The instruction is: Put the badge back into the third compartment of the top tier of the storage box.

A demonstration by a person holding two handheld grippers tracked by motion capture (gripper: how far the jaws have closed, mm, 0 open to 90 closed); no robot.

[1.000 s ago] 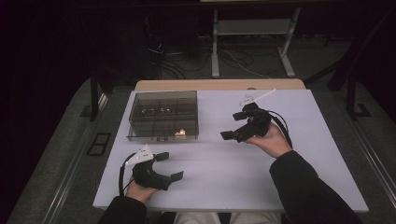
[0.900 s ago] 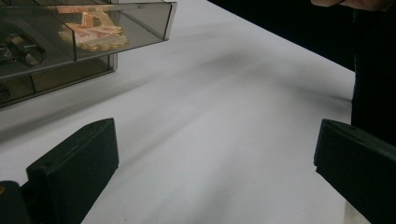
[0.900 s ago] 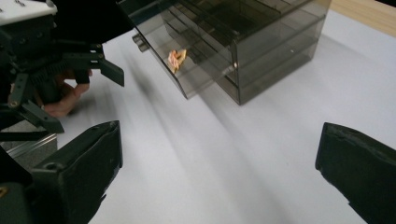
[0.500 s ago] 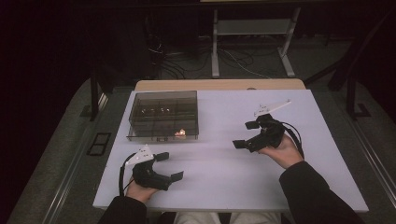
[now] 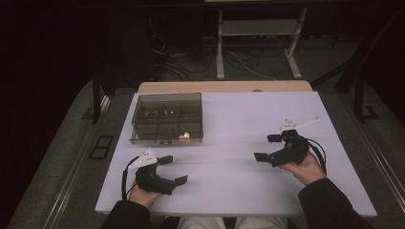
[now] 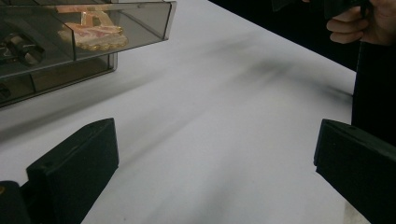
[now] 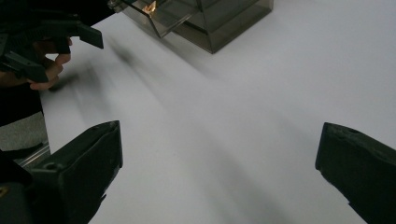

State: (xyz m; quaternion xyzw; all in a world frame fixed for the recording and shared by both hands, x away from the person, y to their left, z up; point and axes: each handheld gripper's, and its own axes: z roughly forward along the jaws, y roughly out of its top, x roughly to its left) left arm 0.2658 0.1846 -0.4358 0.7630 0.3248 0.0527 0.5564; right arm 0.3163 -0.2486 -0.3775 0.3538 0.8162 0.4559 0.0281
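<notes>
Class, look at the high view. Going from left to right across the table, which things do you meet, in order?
Left gripper → clear compartment box → right gripper. All are on or just above the white table.

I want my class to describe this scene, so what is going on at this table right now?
A person sits at a white table with a gripper in each hand. The left gripper and the right gripper both rest low over bare tabletop, fingers wide open, holding nothing. A smoky clear compartment box stands at the far left, with a small orange-pink item in its near right compartment. Nothing is being handled yet.
</notes>
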